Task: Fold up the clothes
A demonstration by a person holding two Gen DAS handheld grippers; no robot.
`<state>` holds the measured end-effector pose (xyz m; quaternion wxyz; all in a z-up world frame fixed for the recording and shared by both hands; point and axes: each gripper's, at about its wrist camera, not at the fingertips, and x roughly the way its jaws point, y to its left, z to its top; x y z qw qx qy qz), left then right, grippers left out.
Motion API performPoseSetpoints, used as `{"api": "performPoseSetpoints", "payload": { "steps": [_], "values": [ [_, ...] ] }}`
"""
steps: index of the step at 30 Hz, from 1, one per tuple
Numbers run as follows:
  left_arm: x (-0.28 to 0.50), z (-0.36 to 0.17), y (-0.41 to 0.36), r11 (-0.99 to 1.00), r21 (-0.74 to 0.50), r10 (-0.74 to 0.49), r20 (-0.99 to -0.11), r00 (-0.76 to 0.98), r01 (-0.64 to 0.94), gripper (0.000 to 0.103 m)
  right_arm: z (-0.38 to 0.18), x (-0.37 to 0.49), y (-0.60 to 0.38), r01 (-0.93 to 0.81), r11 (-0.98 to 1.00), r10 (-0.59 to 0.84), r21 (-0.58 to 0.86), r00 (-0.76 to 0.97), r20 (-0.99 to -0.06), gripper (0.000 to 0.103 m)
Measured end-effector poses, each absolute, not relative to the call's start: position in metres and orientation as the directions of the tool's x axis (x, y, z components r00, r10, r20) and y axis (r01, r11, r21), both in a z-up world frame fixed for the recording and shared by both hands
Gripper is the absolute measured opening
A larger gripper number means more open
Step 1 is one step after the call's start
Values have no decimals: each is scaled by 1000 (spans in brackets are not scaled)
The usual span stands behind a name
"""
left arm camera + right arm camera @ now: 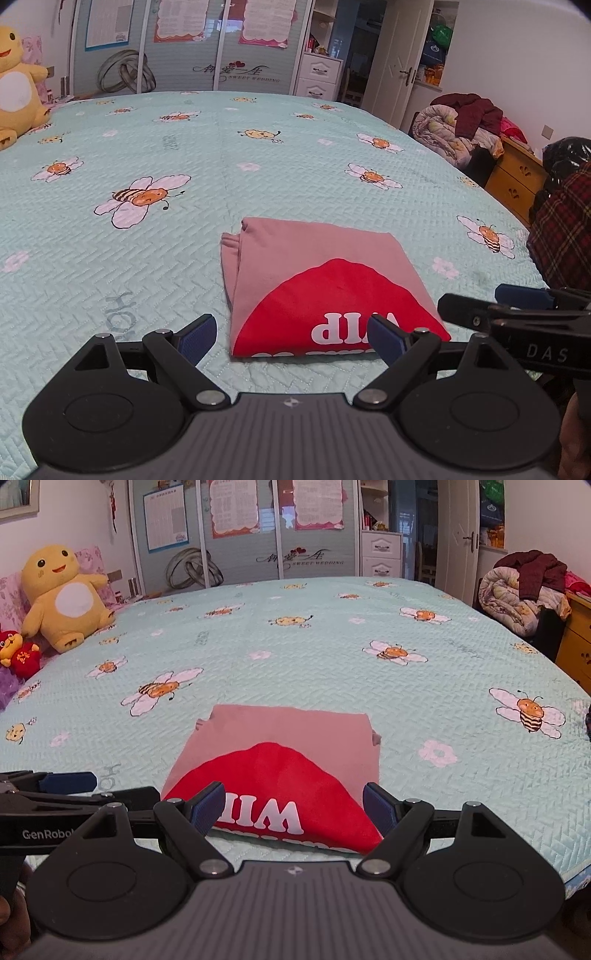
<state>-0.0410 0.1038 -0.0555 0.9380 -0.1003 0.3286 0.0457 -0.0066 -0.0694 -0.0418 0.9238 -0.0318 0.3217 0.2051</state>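
Observation:
A pink garment with a red print and white letters [317, 280] [280, 771] lies folded into a flat rectangle on the bed, near its front edge. My left gripper [291, 338] hovers open just in front of the fold's near edge, nothing between its blue pads. My right gripper [293, 806] is open too, its fingers spread either side of the red printed part, above the cloth. Each gripper shows in the other's view: the right gripper [517, 302] at the right edge, the left gripper [66, 786] at the left edge.
The bed has a mint quilted cover with bees and flowers [184, 155] [332, 646]. A yellow plush toy [64, 594] sits at the far left by pillows. A wardrobe stands behind; a bundled quilt and dark coat [461, 125] lie on a wooden cabinet at right.

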Motion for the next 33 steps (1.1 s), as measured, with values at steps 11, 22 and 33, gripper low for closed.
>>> {"api": "performPoseSetpoints", "payload": {
  "steps": [11,22,33],
  "values": [
    [-42,-49,99,978,-131,43,-626,779,-159,92,-37,-5,-75,-391,917,356,77,716,-600,81],
    [-44,-45,98,978,-115,64,-625,778,-173,93,-32,-10,-76,-401,912,374,89,719,-586,81],
    [-33,-68,119,965,-159,48,-678,733,-210,94,-48,17,-100,-366,913,397,179,700,-594,81]
  ]
}}
